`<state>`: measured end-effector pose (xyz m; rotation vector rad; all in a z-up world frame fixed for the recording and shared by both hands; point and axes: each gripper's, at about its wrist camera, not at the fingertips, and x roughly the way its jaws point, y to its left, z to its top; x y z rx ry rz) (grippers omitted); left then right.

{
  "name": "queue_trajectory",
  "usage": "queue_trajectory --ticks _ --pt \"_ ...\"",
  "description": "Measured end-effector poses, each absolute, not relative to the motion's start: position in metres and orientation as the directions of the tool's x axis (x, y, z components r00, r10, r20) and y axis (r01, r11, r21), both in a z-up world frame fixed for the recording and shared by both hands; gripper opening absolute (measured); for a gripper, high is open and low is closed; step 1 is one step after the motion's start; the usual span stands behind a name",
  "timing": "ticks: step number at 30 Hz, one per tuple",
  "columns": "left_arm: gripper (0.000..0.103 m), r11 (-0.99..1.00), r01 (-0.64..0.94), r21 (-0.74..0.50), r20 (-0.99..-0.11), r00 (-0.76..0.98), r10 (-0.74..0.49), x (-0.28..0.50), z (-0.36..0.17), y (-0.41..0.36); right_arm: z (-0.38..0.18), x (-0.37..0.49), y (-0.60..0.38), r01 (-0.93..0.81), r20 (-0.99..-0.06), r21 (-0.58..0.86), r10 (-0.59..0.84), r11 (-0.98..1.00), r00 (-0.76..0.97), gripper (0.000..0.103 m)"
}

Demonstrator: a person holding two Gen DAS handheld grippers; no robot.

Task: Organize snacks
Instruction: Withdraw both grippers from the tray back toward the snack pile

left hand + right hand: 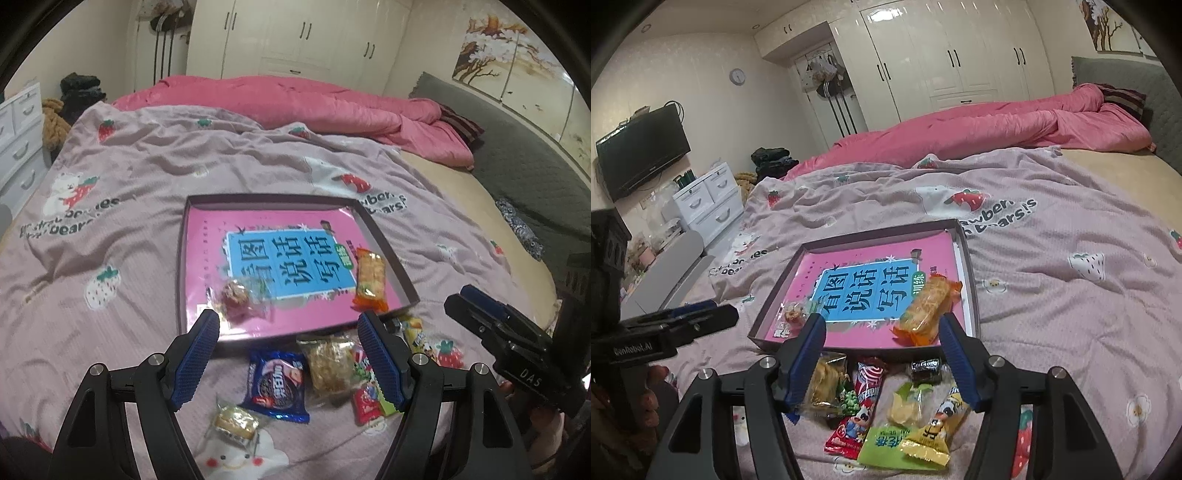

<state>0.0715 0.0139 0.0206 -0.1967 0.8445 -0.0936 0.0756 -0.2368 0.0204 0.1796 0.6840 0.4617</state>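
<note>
Both tongs: left gripper (288,334) and right gripper (882,332) hang over the near edge of the tray, jaws parted, blue pads pressing on nothing.
Left tongs: released; between my fingers I see only loose packets lying on the pale pink strawberry-print bedspread (122,177).
Right tongs: released too; the orange-ended clear wrapper of crisp biscuit (929,312) lies just beyond its tips, apart from both pads.
Tray: shallow dark cardboard box lid (388,254), holding a flat pink book with a blue title panel (291,266).
Already sorted: the orange biscuit sits at the tray's right side on the book; a small clear-wrapped round sweet (236,295) sits at the near left corner.
Waiting pile: on the bedspread just beside the tray's near wall lie a blue foil cookie packet (277,387), a clear bag of golden puffed snack (330,365), a red candy packet (846,434), a green sachet (892,446), a yellow cow-print stick (942,424) and a gold-foil square cake (234,424).
Unsure: a dark foil piece (925,367) by the tray wall, too blurred to name.
Step in hand: mid-task, I judge, between a drop and the next pick.
Next move: lower one gripper over a single packet, probably the blue one for my left, and pinch its crimped edge without dragging its neighbours.
</note>
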Motion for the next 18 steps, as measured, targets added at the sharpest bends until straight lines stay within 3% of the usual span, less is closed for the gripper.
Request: queue_trajectory --ticks 18 --pt "0.078 0.978 0.052 -0.201 -0.773 0.606 -0.191 0.060 0.003 -0.014 0.016 0.065 -0.253 -0.294 -0.590 0.317 0.430 0.902 0.683 0.065"
